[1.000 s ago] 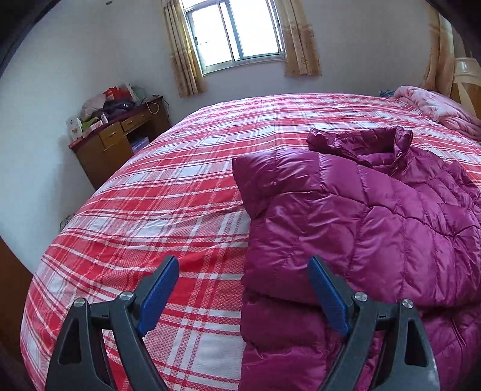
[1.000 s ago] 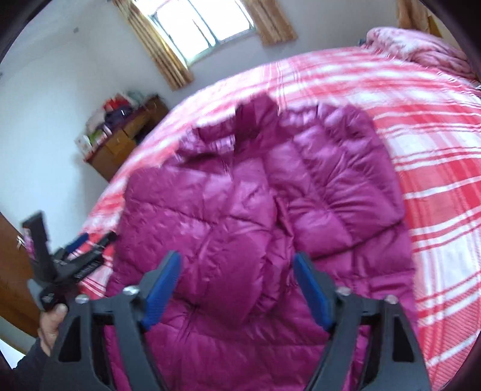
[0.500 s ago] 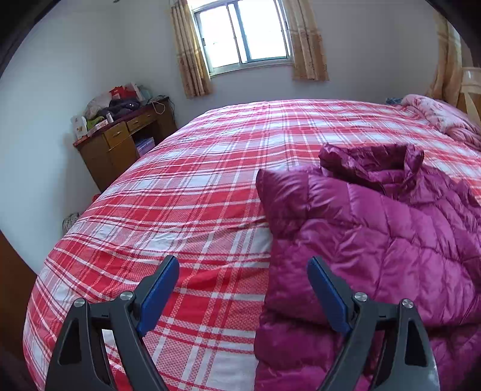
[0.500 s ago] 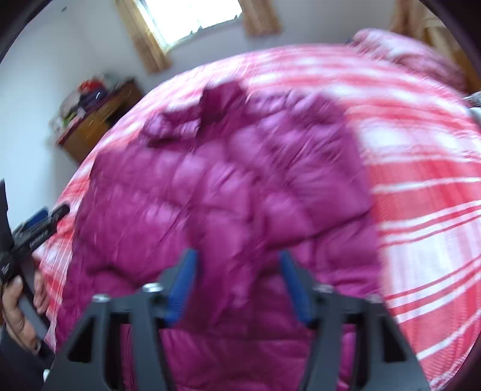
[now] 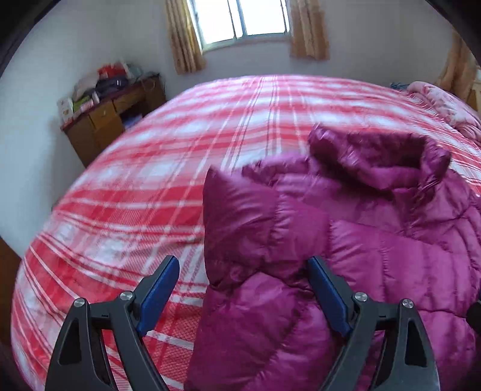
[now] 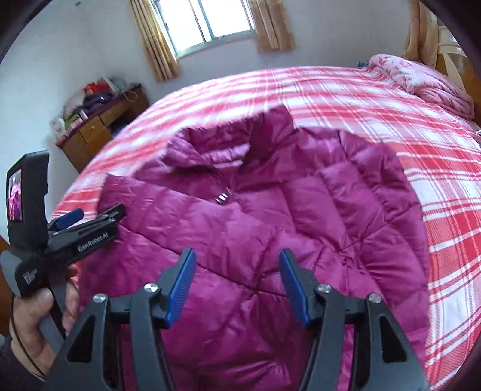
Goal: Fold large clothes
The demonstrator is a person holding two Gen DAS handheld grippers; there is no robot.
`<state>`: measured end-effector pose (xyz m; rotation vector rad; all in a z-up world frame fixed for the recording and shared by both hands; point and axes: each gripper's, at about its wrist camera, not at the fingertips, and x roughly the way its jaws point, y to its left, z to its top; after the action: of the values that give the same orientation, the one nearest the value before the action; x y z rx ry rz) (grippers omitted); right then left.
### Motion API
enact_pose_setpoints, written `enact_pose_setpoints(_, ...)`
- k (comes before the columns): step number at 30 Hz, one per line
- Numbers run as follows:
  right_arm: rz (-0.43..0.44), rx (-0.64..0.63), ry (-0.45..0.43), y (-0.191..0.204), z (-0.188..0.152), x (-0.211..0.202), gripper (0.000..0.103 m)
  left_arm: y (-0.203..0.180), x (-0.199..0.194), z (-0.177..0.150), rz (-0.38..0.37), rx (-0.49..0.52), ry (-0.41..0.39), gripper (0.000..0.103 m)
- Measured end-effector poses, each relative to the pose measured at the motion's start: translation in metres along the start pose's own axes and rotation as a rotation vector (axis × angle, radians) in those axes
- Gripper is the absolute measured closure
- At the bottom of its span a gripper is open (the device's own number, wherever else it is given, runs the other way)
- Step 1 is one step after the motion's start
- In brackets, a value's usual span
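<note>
A magenta puffer jacket lies front up on the red plaid bed, collar at the far end and sleeves laid over its front. My right gripper hovers over the jacket's lower front; its jaws are closing with only air between the pads. My left gripper stands wide open above the jacket's left edge, where a folded sleeve bulges up. The left gripper also shows at the jacket's left shoulder, held in a person's hand.
A wooden desk piled with clutter stands by the wall at the far left. A pink quilt lies bunched at the bed's far right by the headboard. Bare plaid bedcover stretches left of the jacket. A curtained window is behind.
My left gripper has swung right, from over the bedcover to over the jacket's left edge. My right gripper's jaws stand narrower than a second ago, and its view has pulled back.
</note>
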<state>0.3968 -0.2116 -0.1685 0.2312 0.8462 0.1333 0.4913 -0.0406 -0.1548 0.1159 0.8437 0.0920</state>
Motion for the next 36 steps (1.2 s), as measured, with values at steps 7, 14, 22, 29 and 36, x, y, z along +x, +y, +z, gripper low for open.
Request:
enact_pose_setpoints(7,-0.023,-0.018,-0.005,0.0,-0.009,0.005,0.044,0.005,0.021,-0.015,-0.058,-0.046,0.036,0.013)
enact_pose_setpoints(14,-0.066,-0.042,-0.006,0.006,-0.015,0.014,0.044,0.007,0.027,-0.018,-0.083,-0.071,0.064,0.009)
enact_pose_setpoints(22,-0.142,-0.094,0.011,0.016,-0.016,0.022,0.043,0.006,0.031,-0.018,-0.065,-0.064,0.07,0.007)
enact_pose_setpoints(29,-0.17,-0.112,0.015,0.019,-0.017,0.025,0.043,0.007,0.031,-0.018,-0.063,-0.065,0.071,0.006)
enact_pose_setpoints(36,-0.19,-0.125,0.017,0.022,-0.018,0.027,0.043,0.007,0.033,-0.018,-0.059,-0.065,0.073,0.005)
